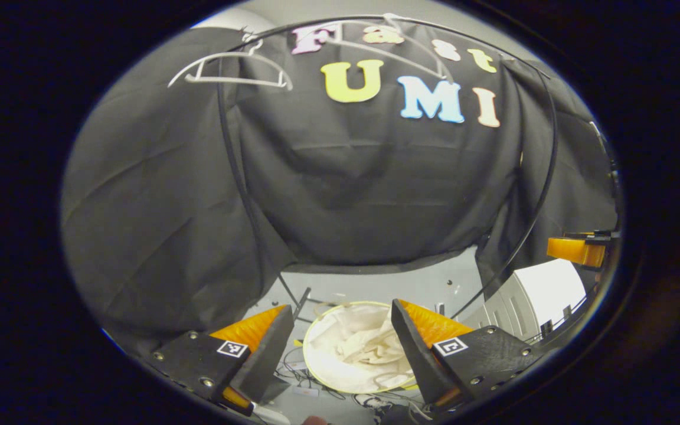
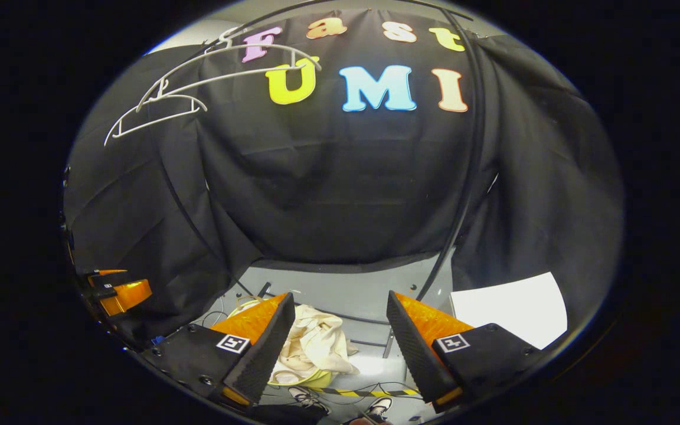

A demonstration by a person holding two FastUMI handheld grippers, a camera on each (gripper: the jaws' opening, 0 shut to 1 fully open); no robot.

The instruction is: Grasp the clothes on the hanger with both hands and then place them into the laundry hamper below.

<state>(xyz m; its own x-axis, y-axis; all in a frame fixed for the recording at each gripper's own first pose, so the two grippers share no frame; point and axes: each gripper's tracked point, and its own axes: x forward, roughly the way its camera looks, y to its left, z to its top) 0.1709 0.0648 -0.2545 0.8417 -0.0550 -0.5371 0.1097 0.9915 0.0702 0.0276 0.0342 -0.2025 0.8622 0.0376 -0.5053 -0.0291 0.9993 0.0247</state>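
Observation:
Cream-coloured clothes [image 1: 363,345] lie crumpled inside the round laundry hamper [image 1: 316,369] on the floor, below and between my left gripper's [image 1: 341,342] spread fingers. My left gripper is open and holds nothing. In the right gripper view the same clothes [image 2: 313,345] drape over the hamper's yellow rim [image 2: 319,379], beside the left finger of my right gripper [image 2: 337,342], which is open and empty too. Bare white hangers [image 1: 231,68] hang on the black rail up at the top left; the hangers [image 2: 198,82] carry no clothing. The other gripper [image 1: 576,249] shows at the right edge, and at the left edge [image 2: 117,292].
A white box [image 1: 538,301] stands on the grey floor to the right of the hamper [image 2: 511,307]. Black cables [image 1: 529,195] run down the cloth wall. A person's shoes [image 2: 340,404] and a yellow-black floor tape [image 2: 369,391] lie at the bottom.

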